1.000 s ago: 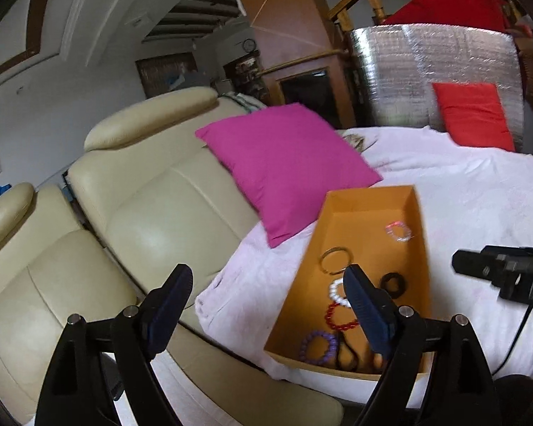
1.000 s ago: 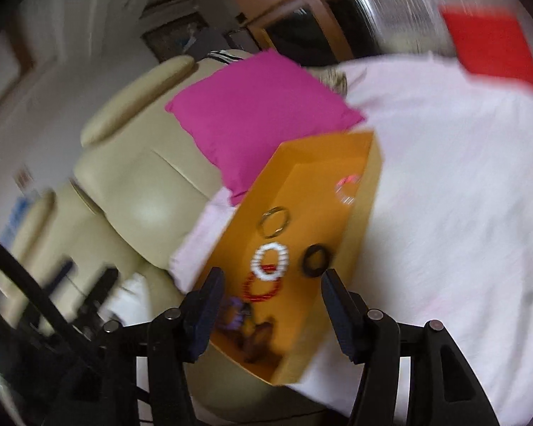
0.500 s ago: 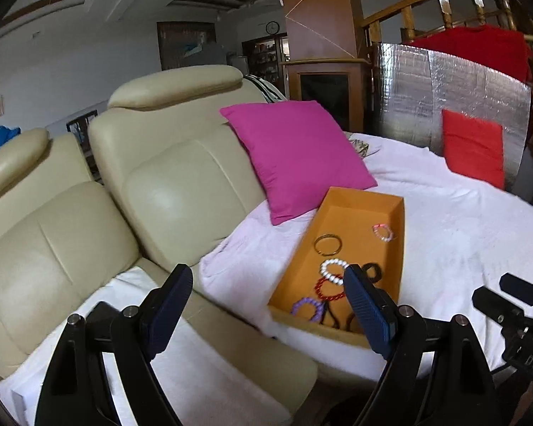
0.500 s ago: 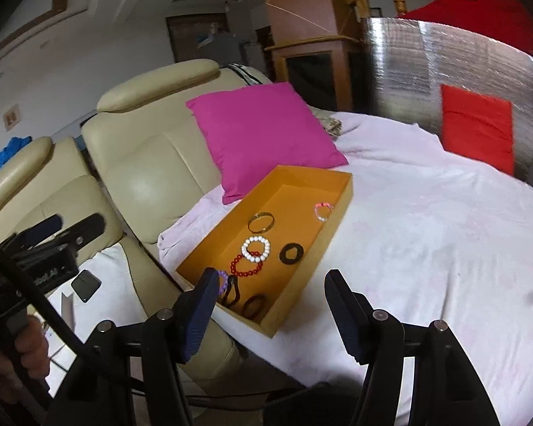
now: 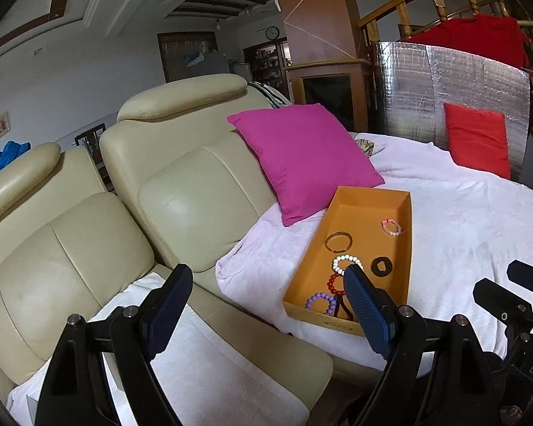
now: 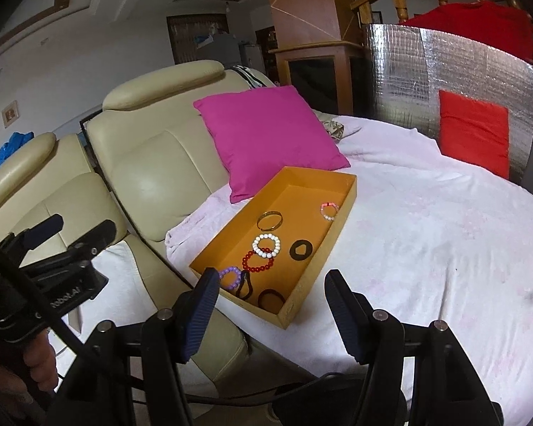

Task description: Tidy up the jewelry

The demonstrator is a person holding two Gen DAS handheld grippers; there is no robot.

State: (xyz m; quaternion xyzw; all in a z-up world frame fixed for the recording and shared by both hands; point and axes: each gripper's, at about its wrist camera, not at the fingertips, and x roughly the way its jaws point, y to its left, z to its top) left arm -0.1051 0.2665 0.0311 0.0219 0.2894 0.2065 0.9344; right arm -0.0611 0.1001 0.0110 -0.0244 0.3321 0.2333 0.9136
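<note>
Both sets of jaws were released, nothing between them: left gripper wide, right gripper narrower. Orange tray sat at 12 o'clock of the right gripper on the white cloth, bracelets inside. Magenta cushion touched the tray's far end; cream sofa at 10 o'clock. Both pointed downward, clear of the tray.

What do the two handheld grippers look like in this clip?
Both are alike: the left gripper and right gripper each have black angular arms with silver pivot pins, ending in dark blue ribbed pads. A black cable crosses the right wrist view in front of the left unit's black body, which bears white lettering too small to read. No sleeve shows.
</note>
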